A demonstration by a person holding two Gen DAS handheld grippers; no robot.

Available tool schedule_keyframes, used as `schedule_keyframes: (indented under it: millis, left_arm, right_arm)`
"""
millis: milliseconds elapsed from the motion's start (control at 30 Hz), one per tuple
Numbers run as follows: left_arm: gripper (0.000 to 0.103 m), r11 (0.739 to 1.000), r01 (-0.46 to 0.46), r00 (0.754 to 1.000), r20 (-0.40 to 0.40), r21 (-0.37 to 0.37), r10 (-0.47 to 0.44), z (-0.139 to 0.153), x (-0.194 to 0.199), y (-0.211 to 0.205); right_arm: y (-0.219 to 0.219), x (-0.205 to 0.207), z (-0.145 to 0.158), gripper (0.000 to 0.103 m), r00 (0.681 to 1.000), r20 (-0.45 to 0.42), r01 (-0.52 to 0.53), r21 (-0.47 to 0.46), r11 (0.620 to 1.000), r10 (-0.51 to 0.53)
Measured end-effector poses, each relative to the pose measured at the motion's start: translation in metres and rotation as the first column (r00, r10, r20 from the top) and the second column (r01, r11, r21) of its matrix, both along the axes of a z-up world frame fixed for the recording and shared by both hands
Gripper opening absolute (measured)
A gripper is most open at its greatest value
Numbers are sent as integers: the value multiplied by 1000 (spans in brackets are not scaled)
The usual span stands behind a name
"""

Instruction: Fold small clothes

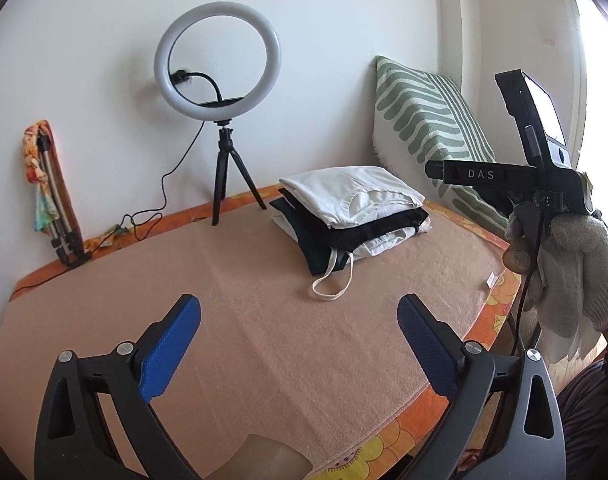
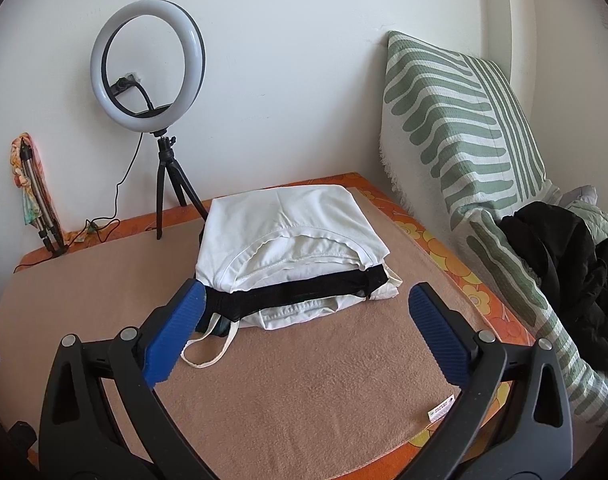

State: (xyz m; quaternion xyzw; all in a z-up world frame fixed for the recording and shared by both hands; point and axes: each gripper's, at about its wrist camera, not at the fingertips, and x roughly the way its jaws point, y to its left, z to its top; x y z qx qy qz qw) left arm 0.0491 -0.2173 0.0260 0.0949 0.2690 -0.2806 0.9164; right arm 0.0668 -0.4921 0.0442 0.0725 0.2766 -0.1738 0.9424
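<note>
Folded stack (image 2: 292, 256) sits at the far-centre of the peach towel (image 2: 304, 392), w/ a white garment (image 2: 280, 224) on top, a black one (image 2: 304, 294) under it and more white at the bottom. I judge it's parked back there to keep the near half of the towel free as a folding area. A loose white strap (image 1: 331, 280) trails off the stack's front edge toward me.

My left gripper (image 1: 300, 344) hovers above the bare towel, blue pads spread wide, nothing between them. My right gripper (image 2: 305, 332) hangs just in front of the stack, also spread and holding nothing; its left pad overlaps the black layer's corner in view, can't tell if touching.

Unfolded dark clothes (image 2: 567, 280) are heaped at right beside the striped pillow (image 2: 455, 120), prob. the supply pile, so next pick likely comes from there. Ring light (image 2: 148, 66) on a tripod stands by the wall, well apart from the work.
</note>
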Motion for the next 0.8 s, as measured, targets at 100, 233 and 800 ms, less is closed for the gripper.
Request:
schedule_keyframes:
  millis: [100, 233, 800]
  left_arm:
    - [100, 1000, -18, 1000, 12, 16, 18, -2, -4, 7]
    - [100, 999, -36, 999, -2, 1, 36, -6, -1, 20]
    - [102, 993, -107, 994, 26, 51, 105, -41, 8, 37]
  right_arm:
    - [14, -5, -5, 103, 1000, 3, -8, 3, 1000, 8]
    - [29, -13, -12, 103, 999, 37, 8, 8, 1000, -9]
    - [63, -15, -38, 103, 997, 72, -10, 7, 1000, 10]
